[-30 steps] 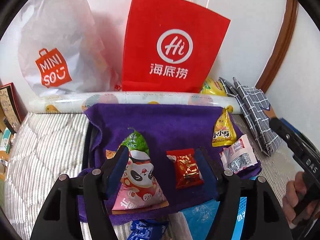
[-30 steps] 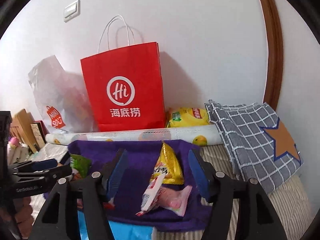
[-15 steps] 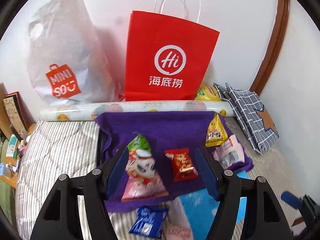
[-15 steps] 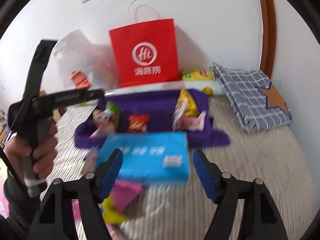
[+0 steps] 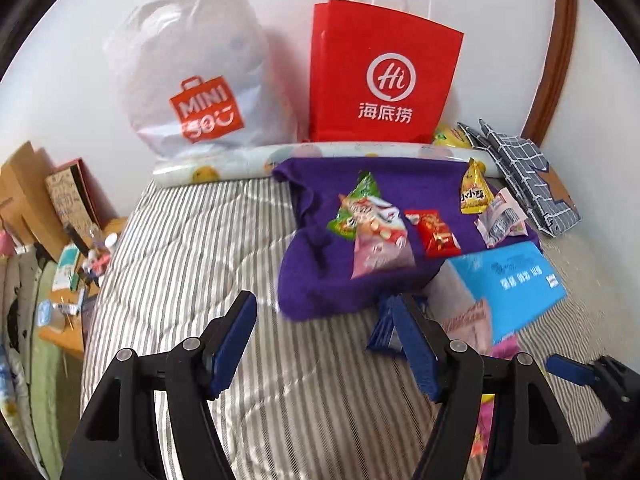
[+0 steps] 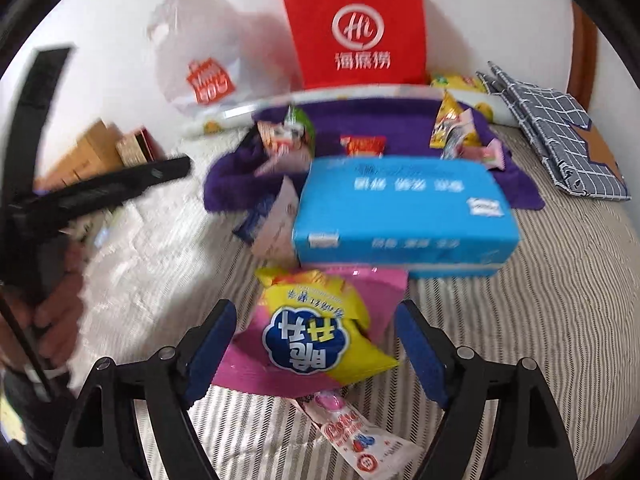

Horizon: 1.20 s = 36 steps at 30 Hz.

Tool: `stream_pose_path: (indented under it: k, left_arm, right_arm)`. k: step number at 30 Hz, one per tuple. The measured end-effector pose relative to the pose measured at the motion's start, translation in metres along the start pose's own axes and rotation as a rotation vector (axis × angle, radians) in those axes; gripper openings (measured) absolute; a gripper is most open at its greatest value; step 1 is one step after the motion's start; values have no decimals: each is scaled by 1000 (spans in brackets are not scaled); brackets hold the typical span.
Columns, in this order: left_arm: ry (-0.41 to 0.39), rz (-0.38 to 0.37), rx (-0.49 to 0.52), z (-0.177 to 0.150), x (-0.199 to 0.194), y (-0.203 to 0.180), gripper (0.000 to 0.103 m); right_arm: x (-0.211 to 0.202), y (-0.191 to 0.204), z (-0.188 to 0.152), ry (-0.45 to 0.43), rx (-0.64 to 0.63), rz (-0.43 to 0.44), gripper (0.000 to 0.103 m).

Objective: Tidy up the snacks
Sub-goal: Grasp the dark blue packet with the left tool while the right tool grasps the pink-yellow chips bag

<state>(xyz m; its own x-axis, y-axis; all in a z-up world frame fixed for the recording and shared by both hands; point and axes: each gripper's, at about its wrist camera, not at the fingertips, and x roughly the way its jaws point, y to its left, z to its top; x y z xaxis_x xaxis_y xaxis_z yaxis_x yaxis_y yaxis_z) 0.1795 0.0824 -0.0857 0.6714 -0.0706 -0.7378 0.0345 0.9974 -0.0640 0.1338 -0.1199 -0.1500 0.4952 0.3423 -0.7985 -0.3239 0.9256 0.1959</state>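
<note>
A purple cloth [image 5: 320, 280] on the striped bed carries several snack packets: a pink and green pair [image 5: 372, 232], a red packet [image 5: 434, 232], a yellow triangle [image 5: 474, 194] and a white packet [image 5: 500, 220]. My left gripper [image 5: 324, 320] hovers open over bare bedding in front of the cloth; a dark blue packet [image 5: 382, 328] lies by its right finger. My right gripper [image 6: 314, 332], jaws opening, straddles a yellow chip bag [image 6: 320, 332] lying on a pink packet [image 6: 384, 292], pads apart from it. A pink-white wrapper [image 6: 360, 432] lies nearer.
A blue tissue pack [image 6: 404, 208] lies between the chip bag and the cloth. At the wall stand a red paper bag [image 5: 380, 76], a white plastic bag [image 5: 192, 76] and a rolled sheet [image 5: 224, 166]. Checked fabric [image 5: 528, 176] lies at right; clutter fills the left floor [image 5: 68, 264].
Both grippers pulled back from the purple cloth toward the near side of the bed. The right one dropped over the yellow chip bag and its jaws widened. The left shifted left over bare bedding.
</note>
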Motion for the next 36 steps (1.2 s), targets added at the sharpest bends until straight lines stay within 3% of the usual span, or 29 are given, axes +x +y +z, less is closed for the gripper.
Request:
stream_pose_path:
  k: [3, 7, 15, 22, 24, 28, 29, 31, 36]
  left_arm:
    - [20, -3, -10, -10, 2, 6, 70]
    - [80, 33, 19, -19, 18, -1, 70]
    - [143, -53, 33, -21, 54, -25, 70]
    - [188, -75, 34, -15, 85, -36, 70]
    - [200, -112, 40, -14, 90, -41, 70]
    - [200, -109, 84, -14, 96, -52, 69]
    - [197, -105, 86, -14, 96, -52, 68]
    - [179, -92, 101, -16, 95, -54, 44]
    - [169, -77, 111, -28, 74, -49, 39]
  right_arm:
    - [8, 0, -4, -14, 1, -45, 79]
    - [-1, -3, -6, -32, 2, -28, 64]
    - [-48, -11, -17, -139, -25, -18, 63]
    - [-71, -59, -29, -189, 28, -75, 63]
    - [-72, -72, -32, -189, 47, -85, 63]
    - [-68, -91, -35, -182, 85, -81, 63]
    - [-67, -94, -35, -181, 91, -80, 63]
    - [-65, -99, -36, -194, 99, -79, 63]
    - [-62, -104, -36, -198, 89, -96, 63]
